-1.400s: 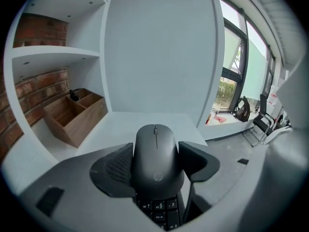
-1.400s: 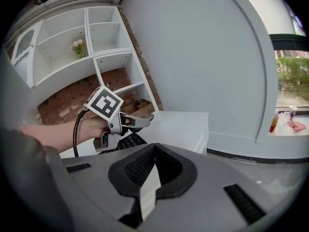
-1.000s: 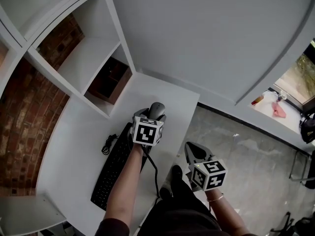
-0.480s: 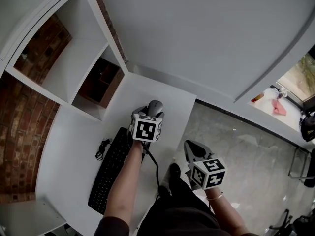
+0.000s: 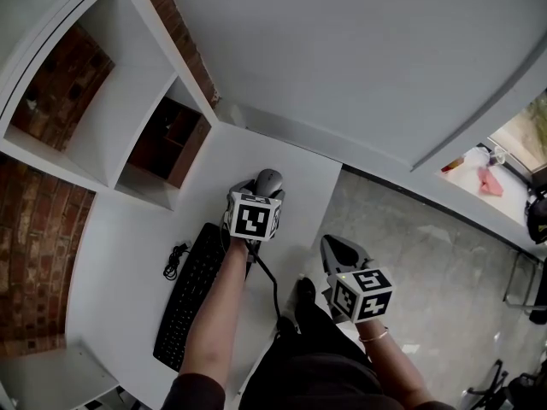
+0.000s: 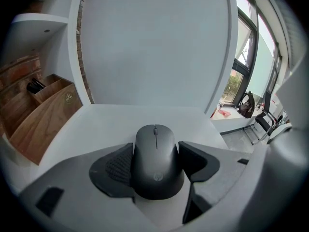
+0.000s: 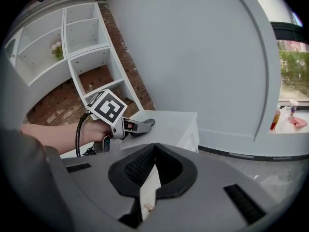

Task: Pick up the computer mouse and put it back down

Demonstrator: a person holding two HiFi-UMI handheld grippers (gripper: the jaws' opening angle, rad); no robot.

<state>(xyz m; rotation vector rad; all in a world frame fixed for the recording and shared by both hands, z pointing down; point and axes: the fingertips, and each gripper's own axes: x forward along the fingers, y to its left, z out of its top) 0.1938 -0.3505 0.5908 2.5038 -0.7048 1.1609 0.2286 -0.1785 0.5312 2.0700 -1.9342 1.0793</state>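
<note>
Barely shifted since earlier, left claw (image 5: 263,188) pinches the computer mouse (image 6: 157,153) at frame centre; right claw (image 5: 338,250), lower right, is pressed together, empty.

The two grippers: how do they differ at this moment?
The left gripper has its jaws closed on the computer mouse; the right gripper has its jaws together, nothing between. The left gripper is over the white desk; the right gripper hangs off its edge, above the floor. Both are hand-held and carry a cube with square markers.
</note>
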